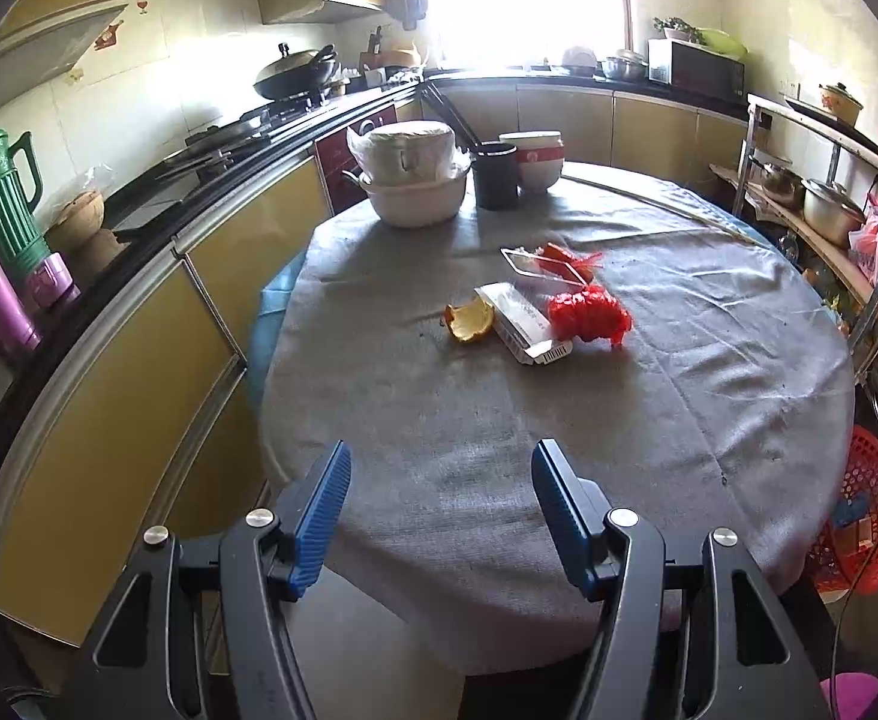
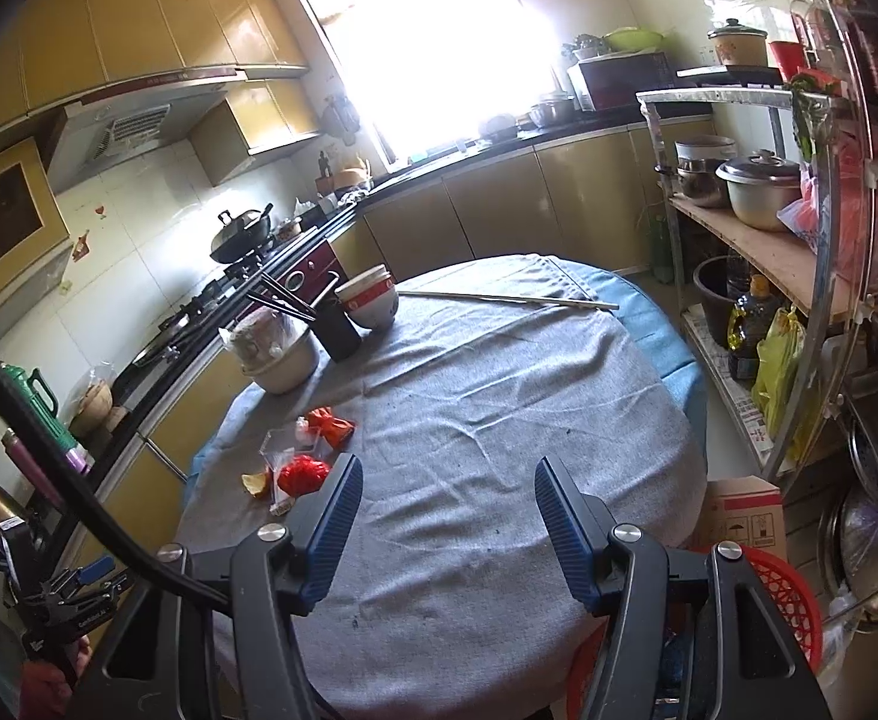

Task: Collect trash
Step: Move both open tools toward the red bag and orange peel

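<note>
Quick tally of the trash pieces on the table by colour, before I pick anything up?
Red: 2, the crumpled red bag and the red wrapper lying under the clear piece.
Orange: 1, the orange peel.
White: 1, the flattened white box.
Clear: 1, the clear plastic tray.
Total: 5

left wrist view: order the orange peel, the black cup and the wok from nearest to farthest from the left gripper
From the left gripper, which is open over the table's near edge:
1. orange peel, mid-table, left end of the trash pile.
2. black cup, far side of the table, beside the stacked bowls.
3. wok, on the stove past the table, upper left.
</note>
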